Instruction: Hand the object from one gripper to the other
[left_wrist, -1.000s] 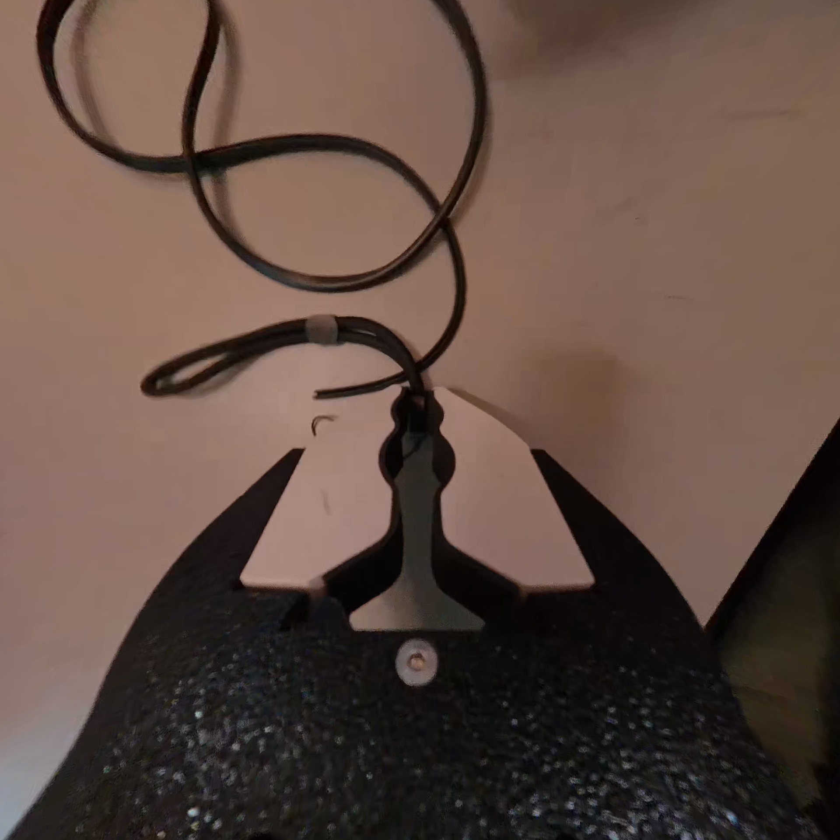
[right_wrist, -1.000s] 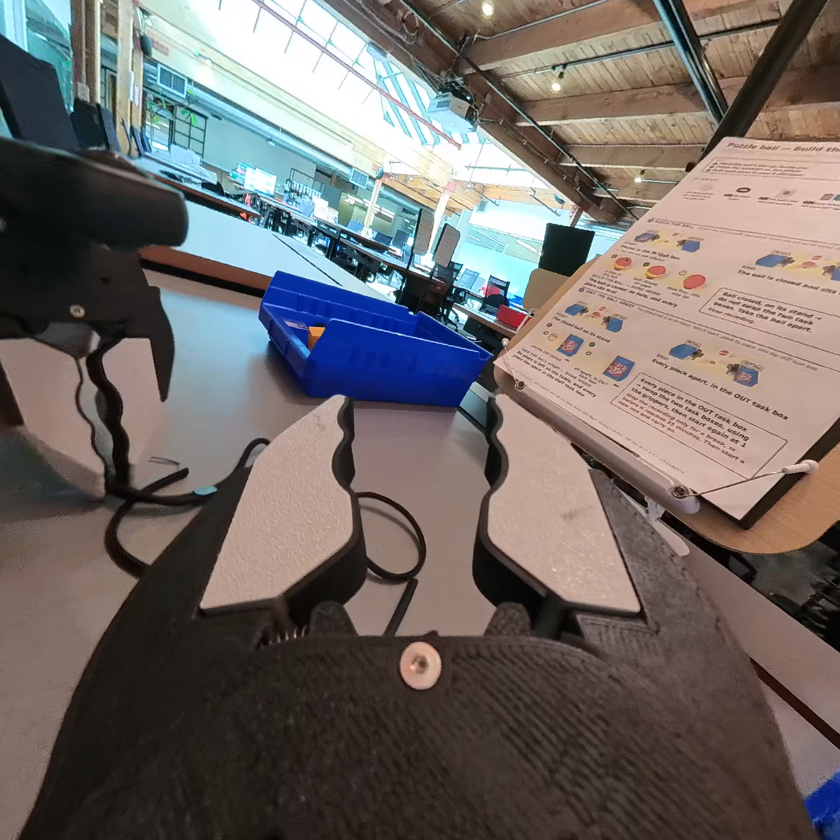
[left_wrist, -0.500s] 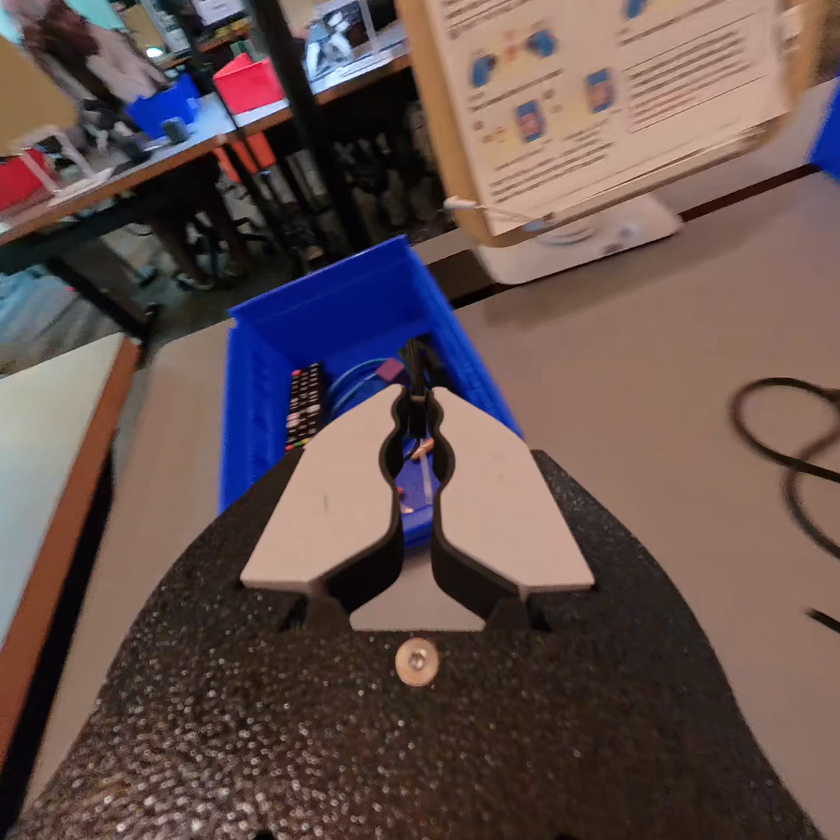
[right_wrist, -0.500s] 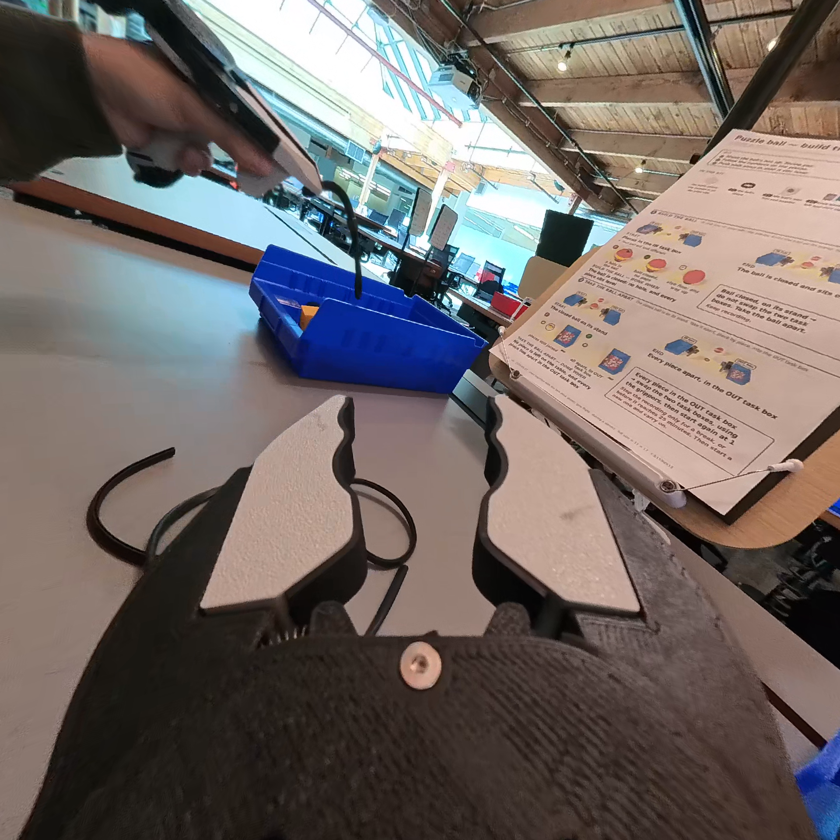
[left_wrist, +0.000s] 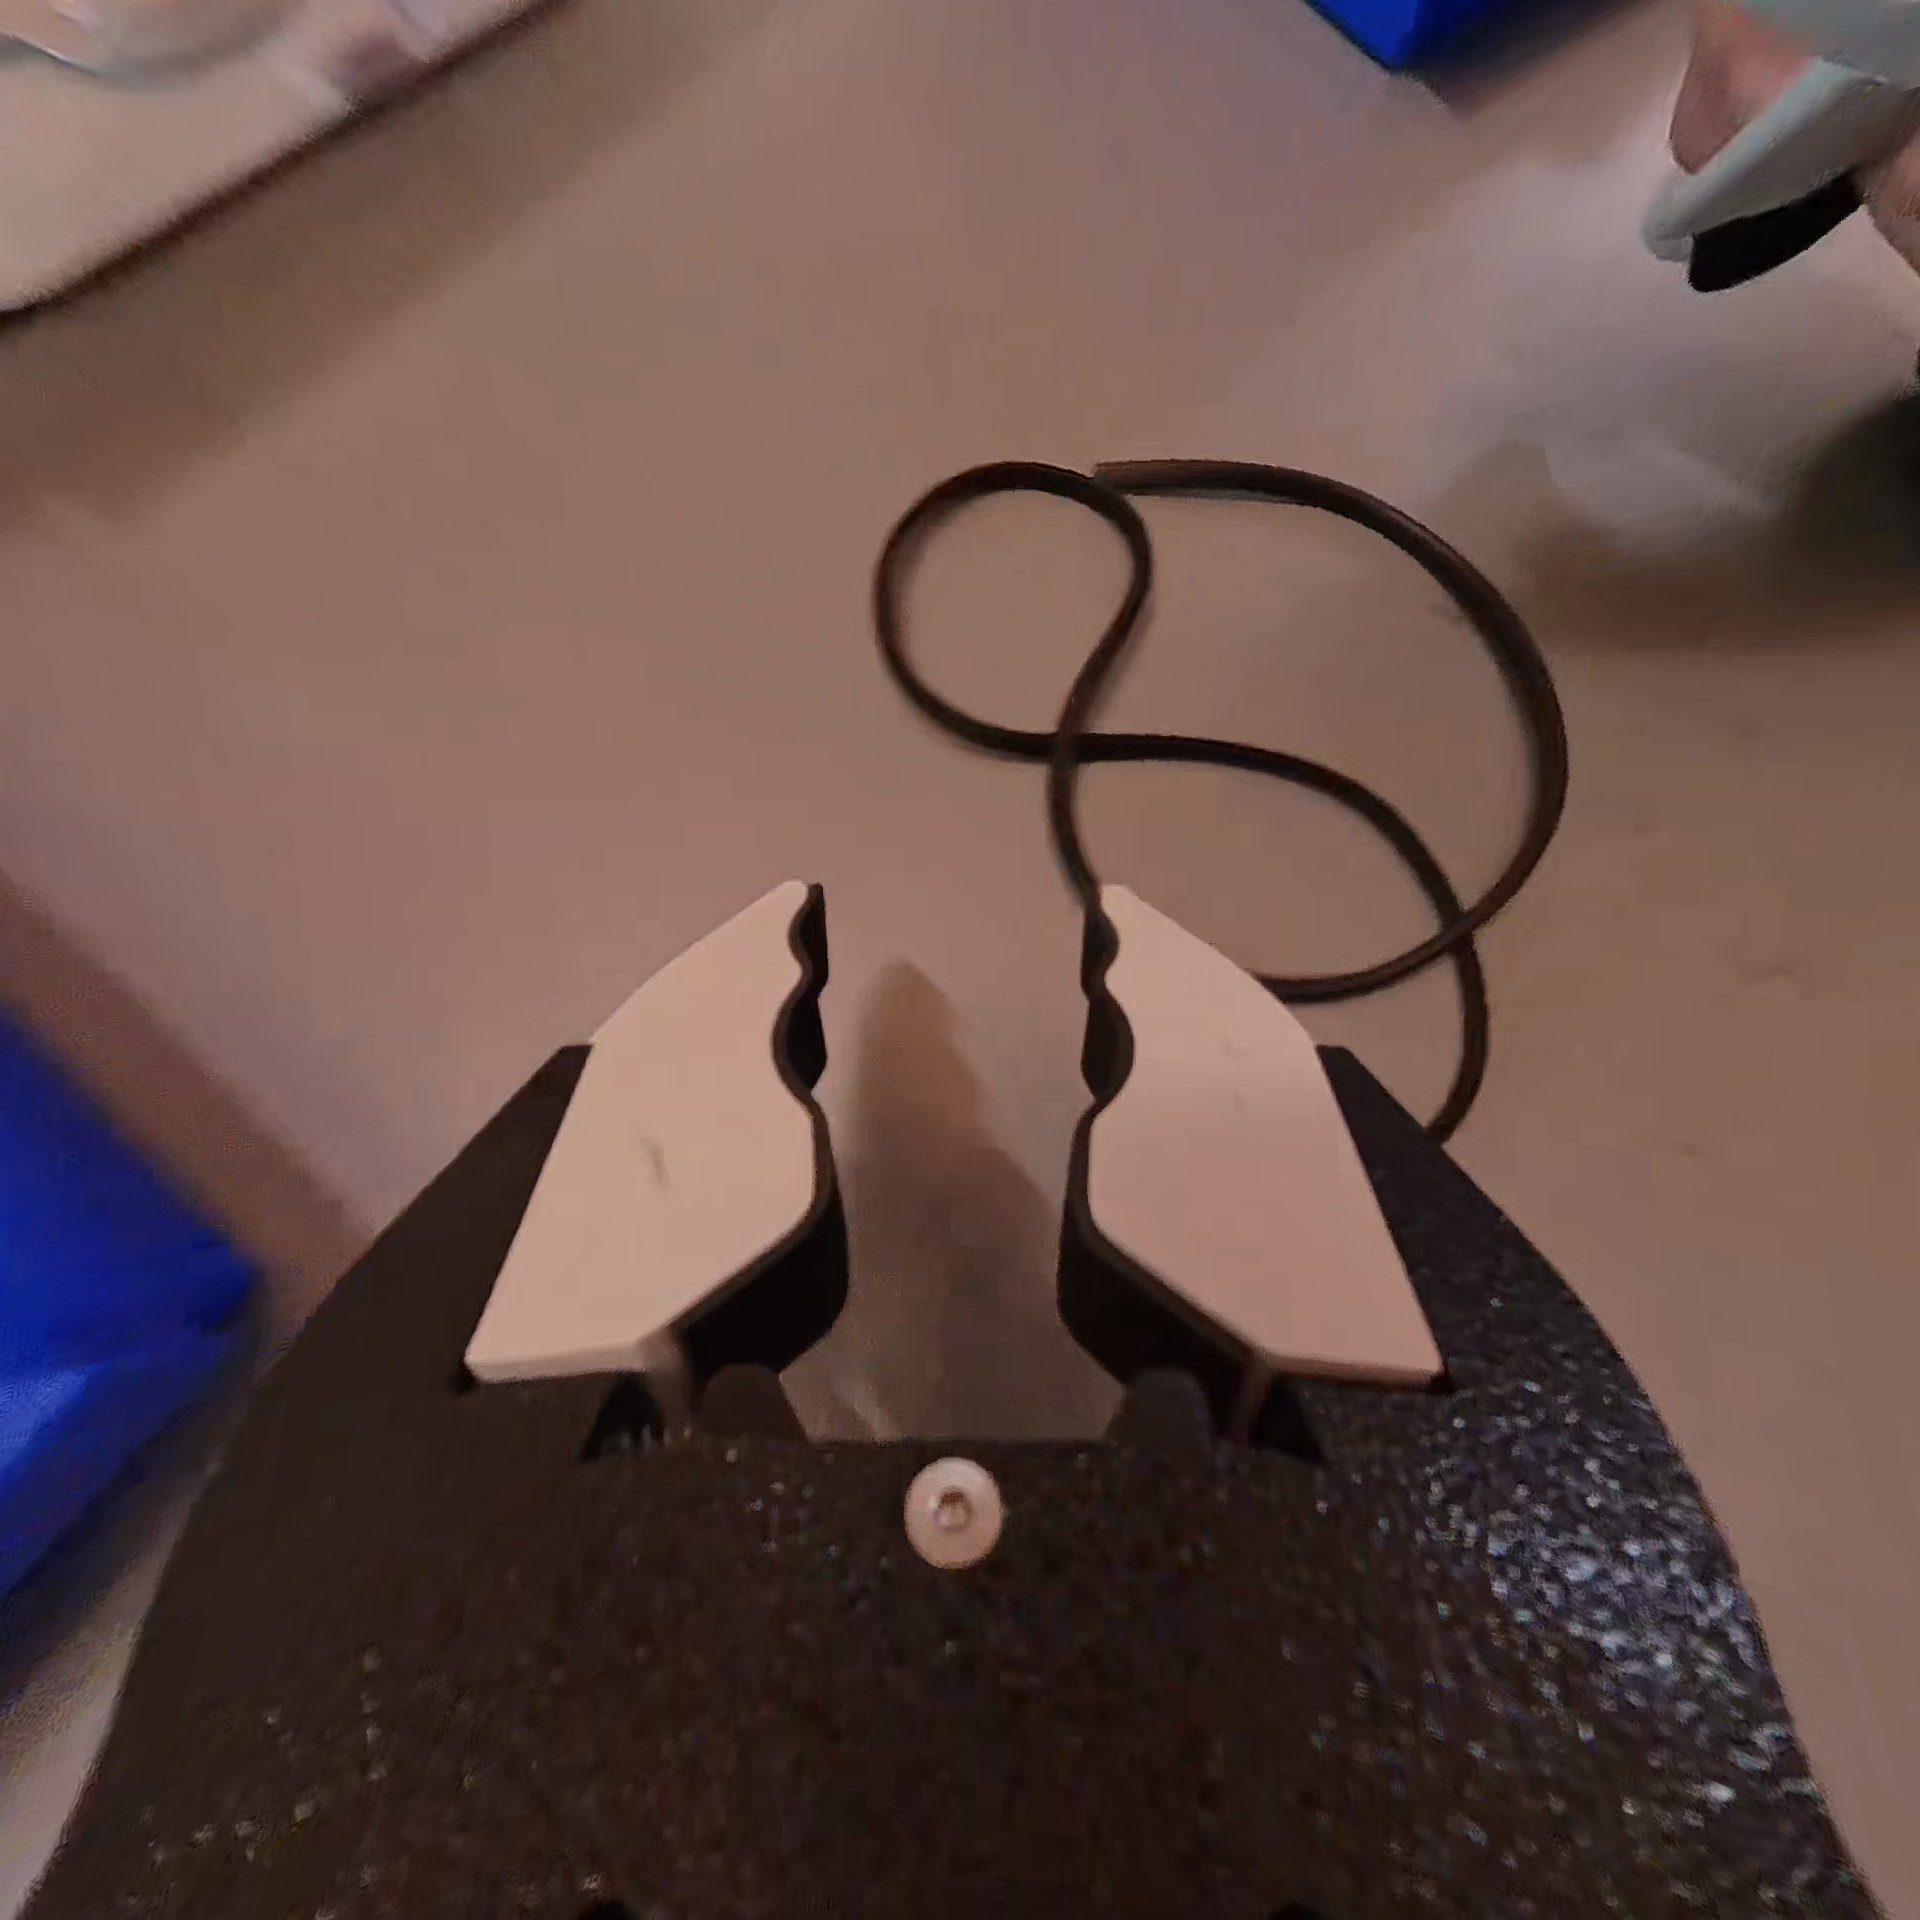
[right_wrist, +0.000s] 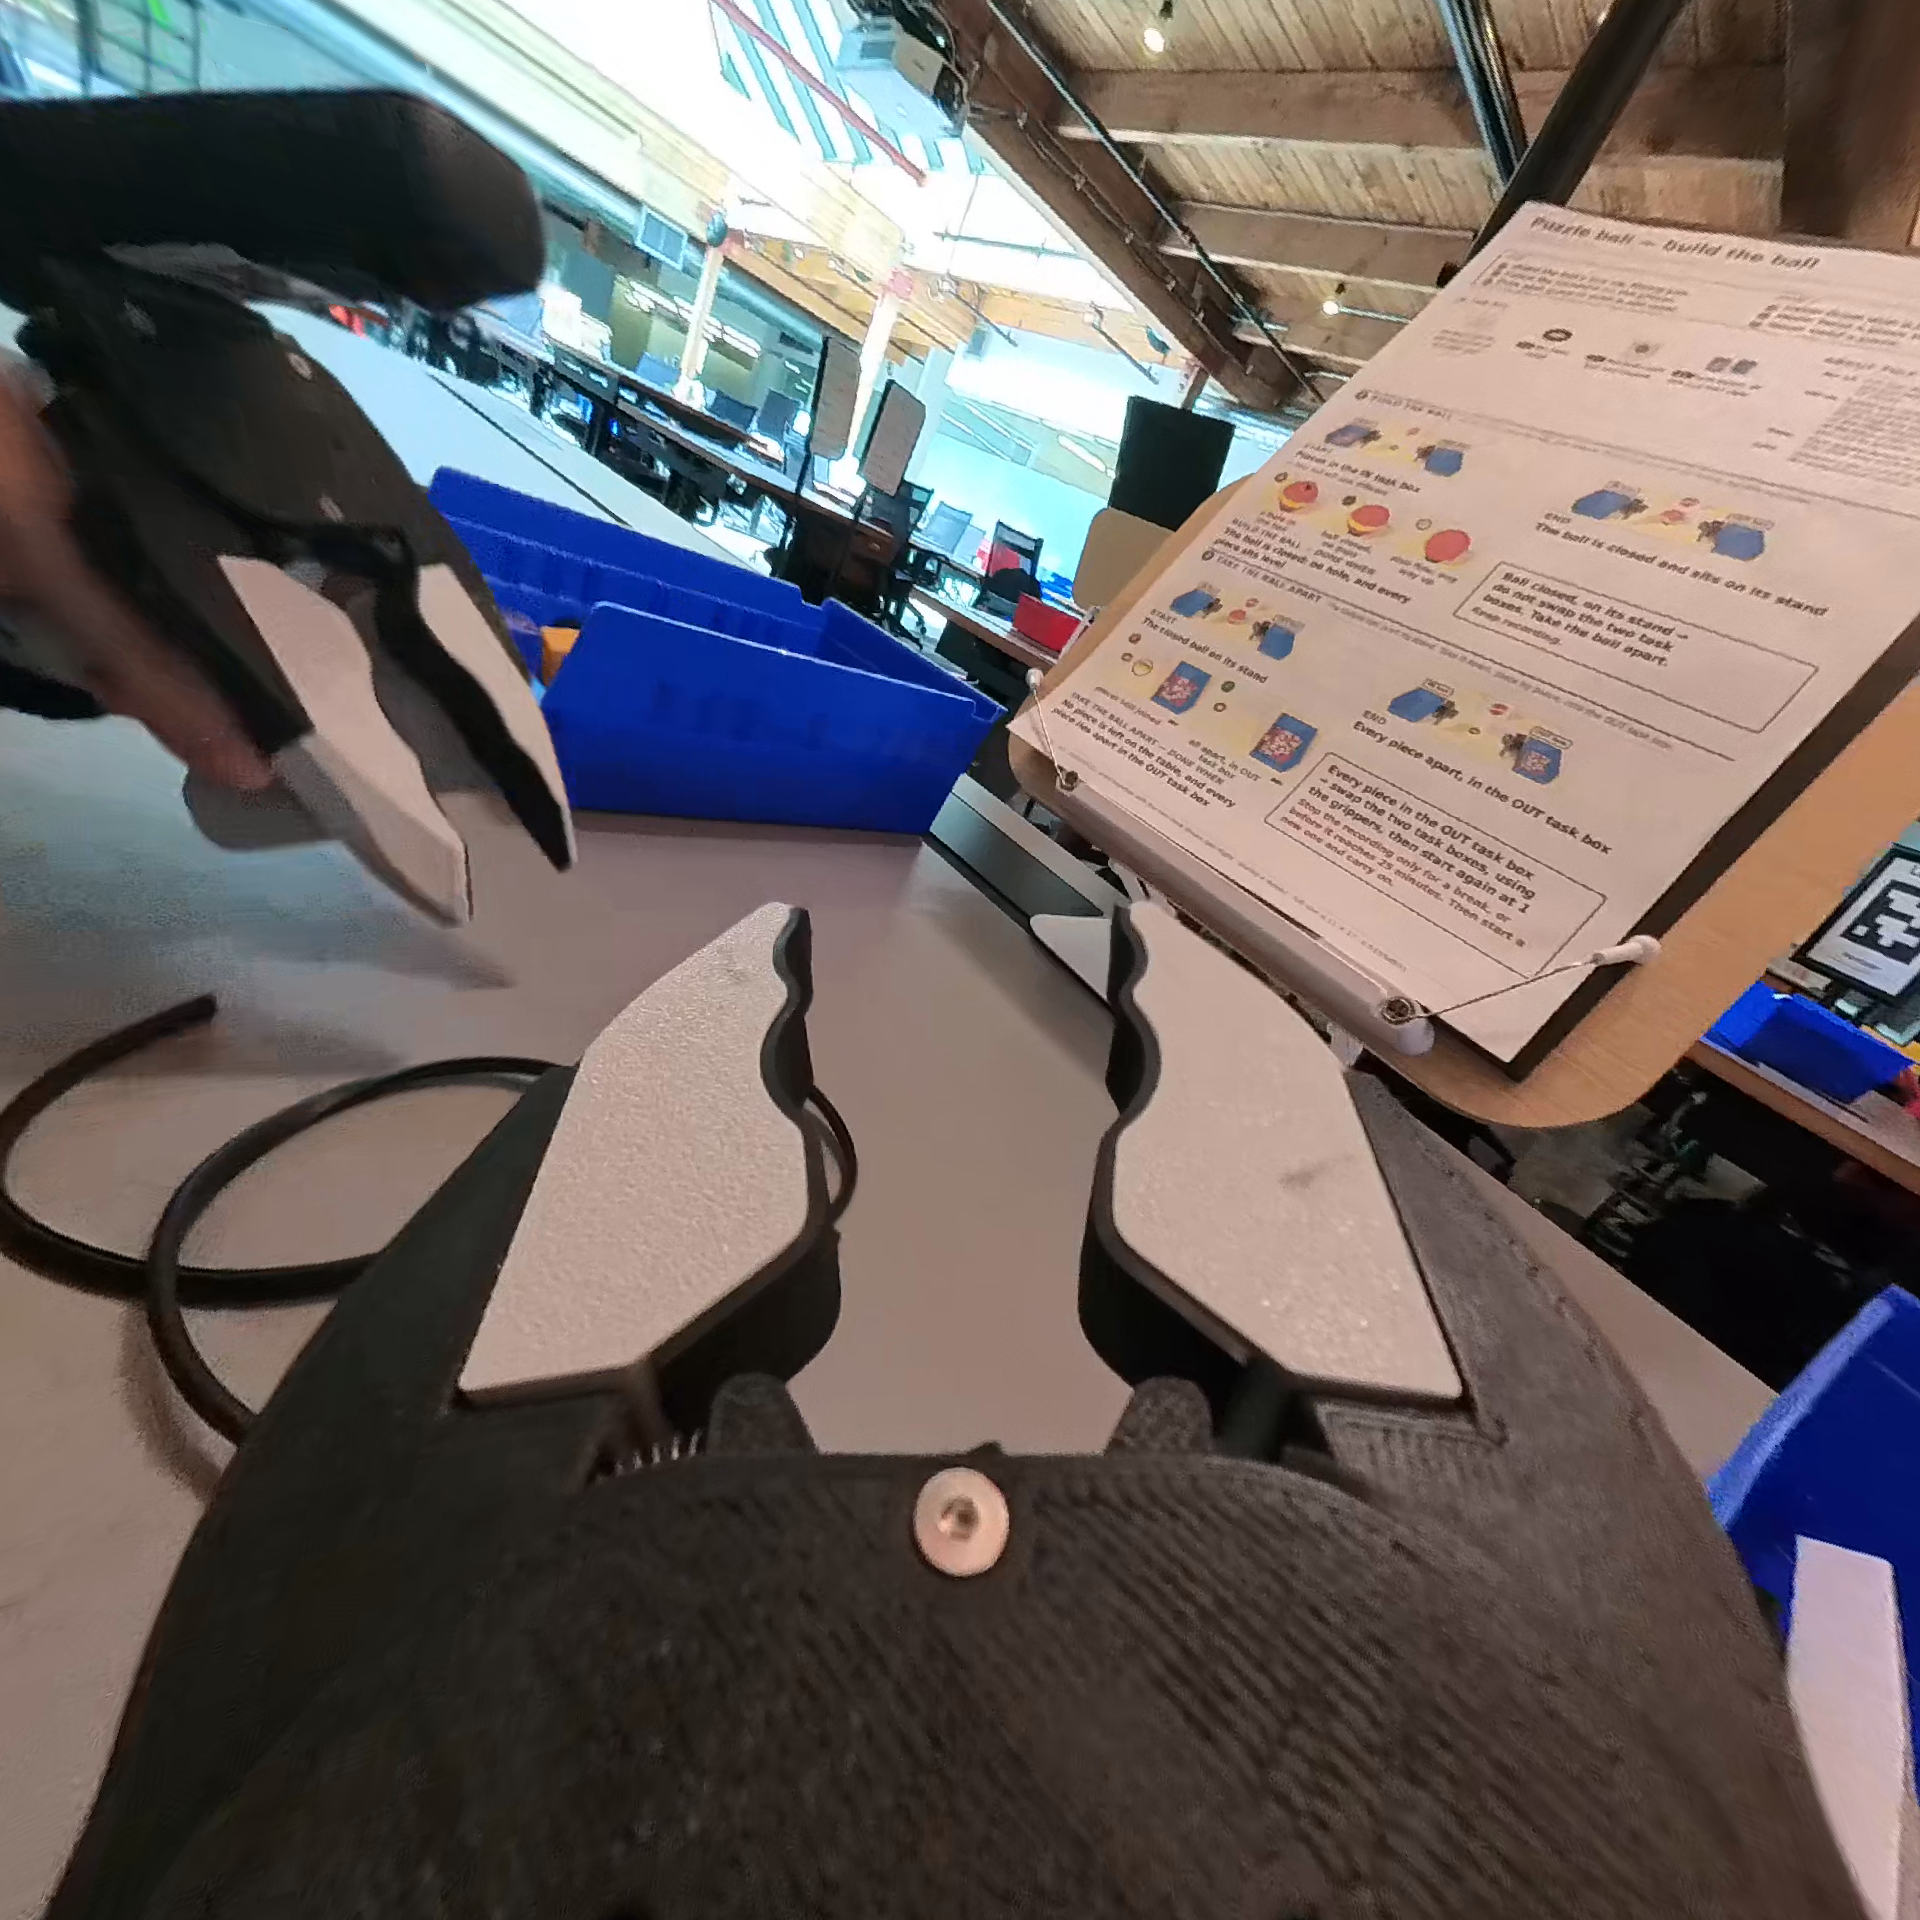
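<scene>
My left gripper hangs above the surface with its fingers apart and empty — the black cord lies loose in flat loops just ahead and to the right of them, touching neither. My right gripper, fingers also apart and empty, sits low beside the cord, whose loops run out leftward past its left finger. I judge the right one nearer.

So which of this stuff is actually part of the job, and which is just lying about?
Part of the job:
- black cord, loose on the table
- left claw, open
- right claw, open

Lying about:
- blue bin
- instruction sheet on its stand
</scene>
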